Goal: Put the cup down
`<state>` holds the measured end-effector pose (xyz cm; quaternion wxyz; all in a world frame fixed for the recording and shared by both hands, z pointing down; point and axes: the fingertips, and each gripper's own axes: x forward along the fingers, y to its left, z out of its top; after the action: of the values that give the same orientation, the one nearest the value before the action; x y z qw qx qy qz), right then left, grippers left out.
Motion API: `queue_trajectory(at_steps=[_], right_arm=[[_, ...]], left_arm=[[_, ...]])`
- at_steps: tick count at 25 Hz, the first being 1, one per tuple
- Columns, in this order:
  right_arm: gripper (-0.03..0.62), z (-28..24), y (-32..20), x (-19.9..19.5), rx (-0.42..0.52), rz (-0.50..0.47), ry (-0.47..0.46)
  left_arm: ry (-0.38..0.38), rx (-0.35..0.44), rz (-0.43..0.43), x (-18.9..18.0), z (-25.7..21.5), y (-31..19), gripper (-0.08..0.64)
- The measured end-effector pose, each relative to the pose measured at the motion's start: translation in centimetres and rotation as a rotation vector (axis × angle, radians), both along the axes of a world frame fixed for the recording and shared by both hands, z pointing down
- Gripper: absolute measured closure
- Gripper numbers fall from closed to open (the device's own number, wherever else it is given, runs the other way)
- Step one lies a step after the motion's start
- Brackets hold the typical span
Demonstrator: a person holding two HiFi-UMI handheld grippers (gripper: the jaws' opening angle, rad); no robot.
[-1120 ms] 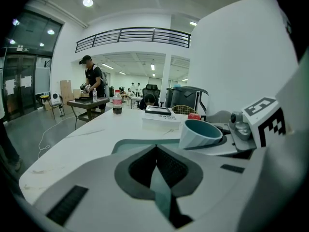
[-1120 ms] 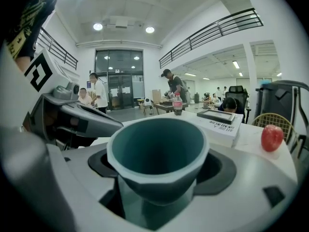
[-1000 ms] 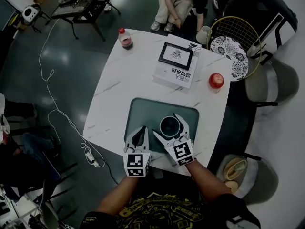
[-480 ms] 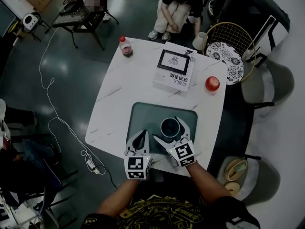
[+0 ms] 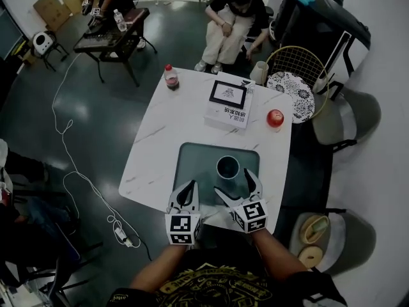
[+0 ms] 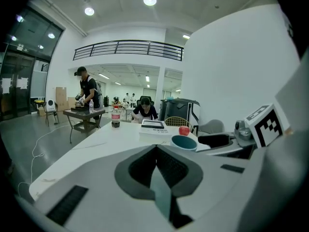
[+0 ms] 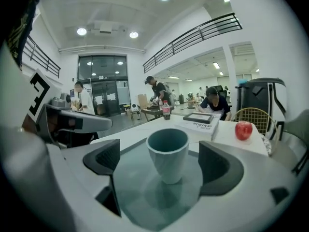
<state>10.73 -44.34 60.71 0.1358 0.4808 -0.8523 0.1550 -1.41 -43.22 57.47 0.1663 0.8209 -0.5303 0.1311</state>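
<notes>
Standing free near box (image 5: 228, 103) and apple (image 5: 275, 118), cup (image 5: 227, 167) is beyond right gripper's (image 5: 234, 181) just-opened empty fingers (image 7: 219, 166); left gripper's (image 5: 187, 187) together.

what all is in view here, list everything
table: one, white marble, centre
mat: one, grey-green, table's near side
cup: one, teal, upright on mat
box: one, white, far side
apple: one, red, right of box
bottle: one, red cap, far left corner
wire chair: one, pale, beyond table
seated person: one, behind table
left gripper: one, white, shut, empty
right gripper: one, white, jaws just been opening, cup free just ahead
</notes>
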Motion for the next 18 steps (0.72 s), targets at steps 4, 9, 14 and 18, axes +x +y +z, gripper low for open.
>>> queue_trajectory(at_steps=[4,9,14,18], right_arm=[[0.098,-2.4,2.7,0.7,0.039,0.073,-0.011],[0.197,-5.6,7.7,-0.7,0.099,0.087,-0.008],[0.395,-8.7,14.2,-2.6,0.154,0.099,0.001],[0.485,-9.7,19.9,-4.3,0.165,0.103,0.014]], left_arm=[[0.015,0.037,0.013,-0.7,-1.7,2.5,0.551],[0.036,0.079,0.044,-1.5,-3.8,7.1,0.551],[0.060,0.113,0.095,-2.0,-5.4,12.9,0.551],[0.078,0.136,0.132,-2.7,-6.7,17.4,0.551]])
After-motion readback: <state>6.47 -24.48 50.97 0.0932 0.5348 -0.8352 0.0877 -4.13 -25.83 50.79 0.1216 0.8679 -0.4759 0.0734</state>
